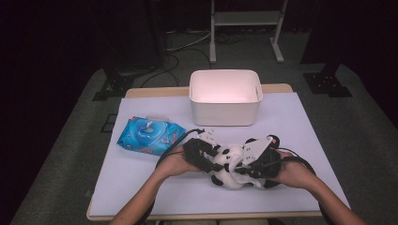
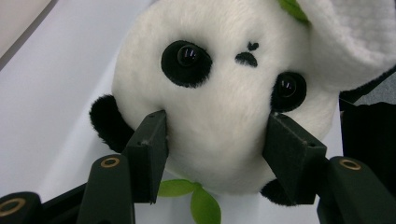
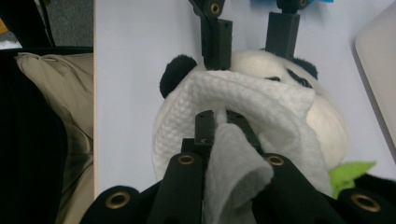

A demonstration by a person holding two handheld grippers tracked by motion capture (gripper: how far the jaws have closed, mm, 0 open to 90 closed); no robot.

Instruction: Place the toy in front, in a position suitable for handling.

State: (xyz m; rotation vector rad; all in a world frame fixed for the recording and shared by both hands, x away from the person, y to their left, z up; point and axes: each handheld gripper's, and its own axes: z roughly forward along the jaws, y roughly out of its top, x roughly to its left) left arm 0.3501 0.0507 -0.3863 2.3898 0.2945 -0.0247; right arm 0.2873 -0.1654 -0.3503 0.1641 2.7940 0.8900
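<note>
- A person at a white-covered table (image 1: 141, 187) works on a plush panda (image 1: 230, 166) that lies near the front edge, between the two hands.
- The left gripper (image 2: 212, 135) has its jaws set against both cheeks of the panda's head, pads pressing into the fur just below the eyes.
- The right gripper (image 3: 222, 122) is pressed together on a fold of white wipe (image 3: 243, 107), which drapes over the top of the panda's head.
- Behind the panda stands an open white bin (image 1: 225, 96), apart from it; to the left lies a blue pack of wet wipes (image 1: 150, 136), its lid facing up.
- The pack carries printed graphics, but the lettering is too small to read from the high view.
- In the high view the grippers and hands cover much of the toy, leaving patches of white body and black limbs.
- Green leaves (image 2: 194, 196) show at the panda's neck in the left gripper view, and another green piece (image 3: 350, 172) peeks out beside the wipe in the right gripper view.
- The room beyond the table is dark; a metal stand (image 1: 246, 28) and floor cables are faintly seen.
</note>
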